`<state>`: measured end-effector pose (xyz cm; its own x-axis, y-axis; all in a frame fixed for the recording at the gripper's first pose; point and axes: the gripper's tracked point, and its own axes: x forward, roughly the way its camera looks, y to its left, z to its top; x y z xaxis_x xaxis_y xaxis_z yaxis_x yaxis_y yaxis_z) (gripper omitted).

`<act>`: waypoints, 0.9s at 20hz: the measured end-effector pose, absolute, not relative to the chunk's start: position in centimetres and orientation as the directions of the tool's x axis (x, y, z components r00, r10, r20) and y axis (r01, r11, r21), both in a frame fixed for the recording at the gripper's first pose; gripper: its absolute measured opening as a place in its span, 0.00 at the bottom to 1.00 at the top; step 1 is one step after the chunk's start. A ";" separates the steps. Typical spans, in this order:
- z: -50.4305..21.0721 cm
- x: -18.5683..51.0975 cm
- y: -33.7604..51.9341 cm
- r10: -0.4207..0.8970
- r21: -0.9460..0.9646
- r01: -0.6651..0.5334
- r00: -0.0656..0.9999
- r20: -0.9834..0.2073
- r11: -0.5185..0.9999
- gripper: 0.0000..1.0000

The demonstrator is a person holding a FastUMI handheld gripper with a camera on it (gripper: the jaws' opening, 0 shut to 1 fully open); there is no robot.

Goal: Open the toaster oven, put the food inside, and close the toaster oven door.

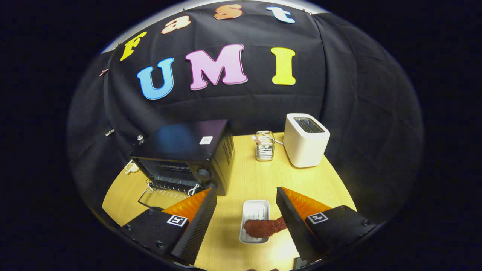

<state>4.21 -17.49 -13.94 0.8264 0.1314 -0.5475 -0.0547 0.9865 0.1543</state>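
Observation:
A black toaster oven [188,154] stands on the wooden table beyond my left finger, its glass door [162,196] folded down flat in front and the rack visible inside. A brown piece of food [263,227], shaped like a drumstick, lies across a small white tray [255,212] between my fingers, its thin end reaching toward the right finger. My gripper [246,192] is open, hovering above the tray, with neither finger touching the food.
A white slot toaster [305,140] stands at the back right of the table [248,177]. Next to it is a clear glass jar [264,145] with small sticks inside. A white object [131,167] lies left of the oven.

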 end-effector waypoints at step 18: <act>-27.9 3.5 -22.5 0.469 0.563 0.038 0.510 -0.721 0.825 0.78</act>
